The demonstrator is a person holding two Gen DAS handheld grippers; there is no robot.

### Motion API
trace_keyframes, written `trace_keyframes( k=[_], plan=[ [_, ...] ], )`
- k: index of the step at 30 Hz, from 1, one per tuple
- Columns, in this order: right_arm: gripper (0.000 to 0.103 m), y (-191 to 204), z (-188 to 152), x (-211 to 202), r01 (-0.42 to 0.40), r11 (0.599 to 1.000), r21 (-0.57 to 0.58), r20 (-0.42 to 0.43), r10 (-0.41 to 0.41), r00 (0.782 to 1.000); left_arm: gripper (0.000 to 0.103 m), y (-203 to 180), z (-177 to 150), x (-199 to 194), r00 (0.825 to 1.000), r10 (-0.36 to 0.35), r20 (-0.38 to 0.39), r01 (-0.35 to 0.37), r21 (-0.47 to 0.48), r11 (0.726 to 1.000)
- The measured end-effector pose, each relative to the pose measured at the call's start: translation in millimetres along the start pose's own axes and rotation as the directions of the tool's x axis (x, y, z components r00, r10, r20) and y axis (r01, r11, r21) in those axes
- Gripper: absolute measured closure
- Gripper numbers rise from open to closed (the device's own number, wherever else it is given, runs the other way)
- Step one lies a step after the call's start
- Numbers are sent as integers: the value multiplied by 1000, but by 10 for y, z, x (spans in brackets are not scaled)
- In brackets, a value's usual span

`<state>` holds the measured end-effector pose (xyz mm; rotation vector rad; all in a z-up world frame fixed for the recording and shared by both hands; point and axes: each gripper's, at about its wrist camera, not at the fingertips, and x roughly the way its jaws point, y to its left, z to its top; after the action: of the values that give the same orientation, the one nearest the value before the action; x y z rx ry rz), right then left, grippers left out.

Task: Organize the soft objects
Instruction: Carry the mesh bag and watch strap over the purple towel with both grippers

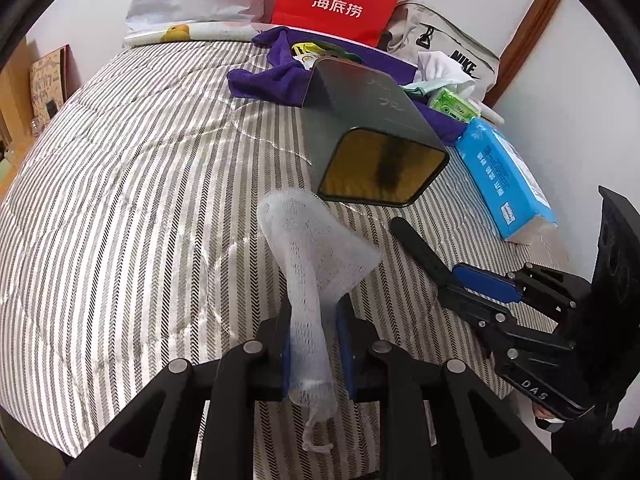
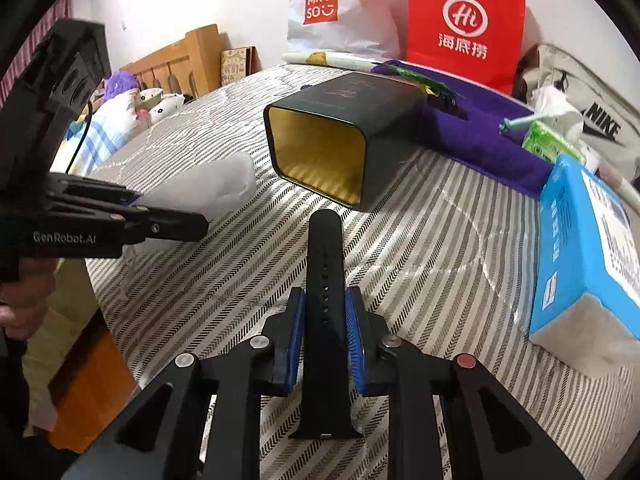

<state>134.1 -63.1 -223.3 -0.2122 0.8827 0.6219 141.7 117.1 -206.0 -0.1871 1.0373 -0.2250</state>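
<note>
Mesh pouch (image 1: 316,264), white and limp, hangs pinched in the nearly closed fingers of the left gripper (image 1: 310,340), its loose end flopping toward twelve o'clock at the open mouth of the dark tin (image 1: 372,136) lying on its side on the striped bed (image 1: 140,200). The right gripper (image 2: 325,340) has its fingers closed just as tightly on a black rubbery watch strap (image 2: 325,280), which points at twelve o'clock toward the same tin. Both look light and bendy, so I would hold each near its middle to stop the ends drooping past the rim.
</note>
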Motion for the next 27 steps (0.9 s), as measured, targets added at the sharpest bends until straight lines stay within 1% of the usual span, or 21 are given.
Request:
trace_keyframes(
  k=[3, 4, 6, 10, 17, 21, 27],
  plan=[
    [83, -77, -19, -54, -39, 998, 46, -20, 40, 999, 85, 1, -6, -16, 999, -33, -22, 32, -25, 999],
    [83, -87, -37, -82, -40, 998, 51, -20, 41, 999, 85, -8, -10, -24, 999, -34, -23, 34, -26, 999],
    [83, -103, -74, -162, -22, 998, 51, -9, 22, 1000, 85, -43, -21, -43, 1000, -20, -22, 19, -18, 1000],
    [83, -207, -201, -386, -8, 996, 92, 14, 6, 1000, 85, -107, -21, -76, 999, -32, -19, 32, -12, 999],
    [83, -481, -402, -663, 57, 986, 160, 17, -61, 998, 85, -272, 5, -112, 999, -35, -20, 36, 16, 999],
    [83, -662, -514, -818, 70, 975, 213, 29, -78, 997, 85, -354, 16, -169, 999, -31, -12, 31, 33, 999],
    [83, -767, -592, -1012, 88, 968, 233, 53, -103, 993, 85, -443, 100, -271, 1000, -29, 5, 29, 41, 999]
  ],
)
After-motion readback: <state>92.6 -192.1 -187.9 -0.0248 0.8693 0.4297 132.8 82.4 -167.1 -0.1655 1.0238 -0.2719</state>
